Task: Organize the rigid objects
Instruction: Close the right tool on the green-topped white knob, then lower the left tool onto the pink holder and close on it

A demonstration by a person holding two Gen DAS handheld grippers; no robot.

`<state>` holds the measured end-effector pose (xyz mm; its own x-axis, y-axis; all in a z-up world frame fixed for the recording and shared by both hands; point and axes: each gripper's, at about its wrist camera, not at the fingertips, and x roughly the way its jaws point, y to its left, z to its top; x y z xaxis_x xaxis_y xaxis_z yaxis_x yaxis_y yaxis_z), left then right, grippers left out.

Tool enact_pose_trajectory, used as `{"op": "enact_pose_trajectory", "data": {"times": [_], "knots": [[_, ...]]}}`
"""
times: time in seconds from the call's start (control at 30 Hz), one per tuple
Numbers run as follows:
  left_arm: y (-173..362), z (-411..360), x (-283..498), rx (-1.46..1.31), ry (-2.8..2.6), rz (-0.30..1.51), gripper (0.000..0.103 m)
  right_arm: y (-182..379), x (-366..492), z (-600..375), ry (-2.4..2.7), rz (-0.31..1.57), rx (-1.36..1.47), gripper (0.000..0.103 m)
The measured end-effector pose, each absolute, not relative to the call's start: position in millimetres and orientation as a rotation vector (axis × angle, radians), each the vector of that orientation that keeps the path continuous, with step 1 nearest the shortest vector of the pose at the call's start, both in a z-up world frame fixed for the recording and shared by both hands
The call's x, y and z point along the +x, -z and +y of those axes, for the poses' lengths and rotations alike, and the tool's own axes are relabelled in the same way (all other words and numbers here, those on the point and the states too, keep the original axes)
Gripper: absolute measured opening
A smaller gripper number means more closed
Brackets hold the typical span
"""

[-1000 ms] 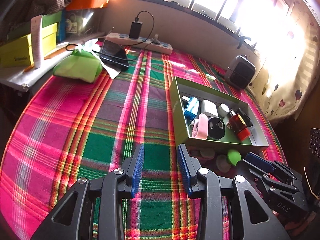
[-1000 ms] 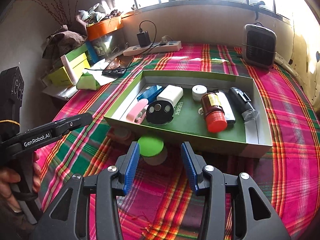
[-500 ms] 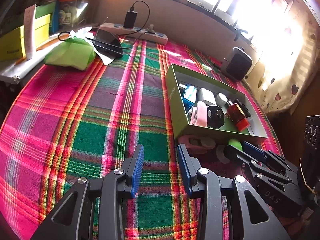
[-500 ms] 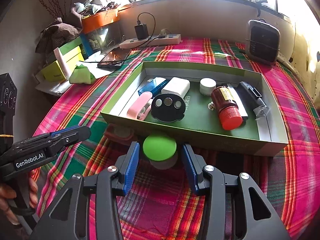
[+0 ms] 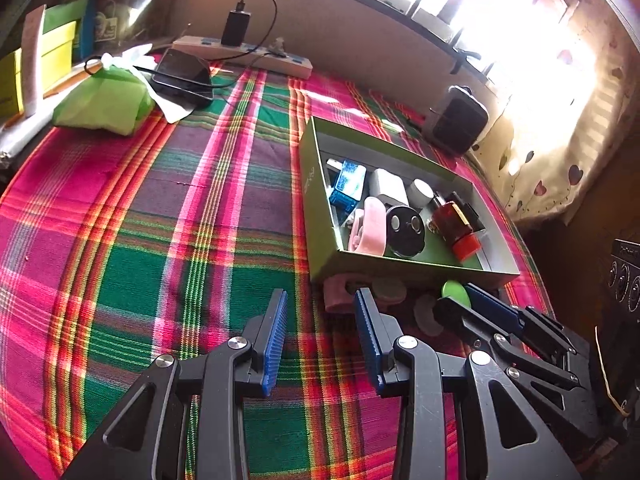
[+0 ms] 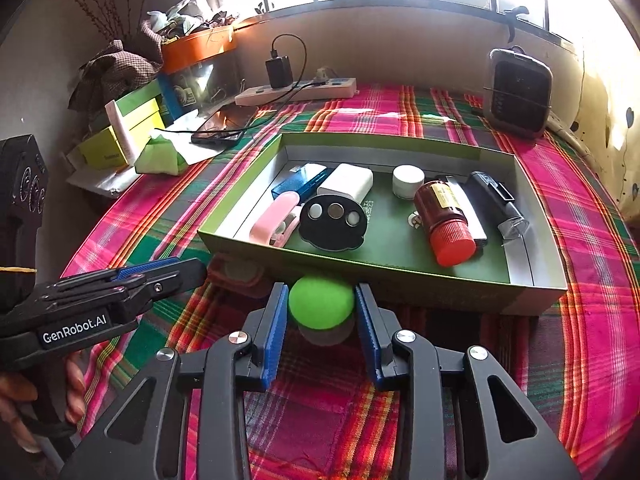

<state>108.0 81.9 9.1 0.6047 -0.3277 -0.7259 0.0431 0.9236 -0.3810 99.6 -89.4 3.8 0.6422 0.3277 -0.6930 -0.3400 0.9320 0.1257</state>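
Green-lidded jar sits on the cloth just before the box; the right gripper has moved in, jaws closing onto it. Left gripper hangs empty, parted. Lift comes next.

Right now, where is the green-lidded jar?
In the right wrist view, the green-lidded jar sits on the cloth just before the green tray, between the closing right gripper jaws.
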Motion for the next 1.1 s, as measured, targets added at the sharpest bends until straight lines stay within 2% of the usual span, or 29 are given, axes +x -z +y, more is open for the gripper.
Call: {"op": "enact_pose_trajectory", "data": {"times": [0.43,0.57,0.63,1.1], "knots": [[-15.2,54.5,106.5,-0.237,0.241,0.894,0.034,-9.7,90.5,-107.4,-0.362,0.774,-0.007,0.035],[-14.7,58.7,112.0,-0.258,0.242,0.896,0.034,-9.7,87.4,-113.0,-0.358,0.777,-0.001,0.035],[-13.2,57.9,115.1,-0.261,0.253,0.910,0.038,-9.7,85.9,-116.0,-0.355,0.775,0.003,0.035],[-14.5,18.2,95.5,-0.232,0.381,0.931,0.038,-8.7,81.1,-137.0,-0.320,0.778,0.036,0.035]]}}
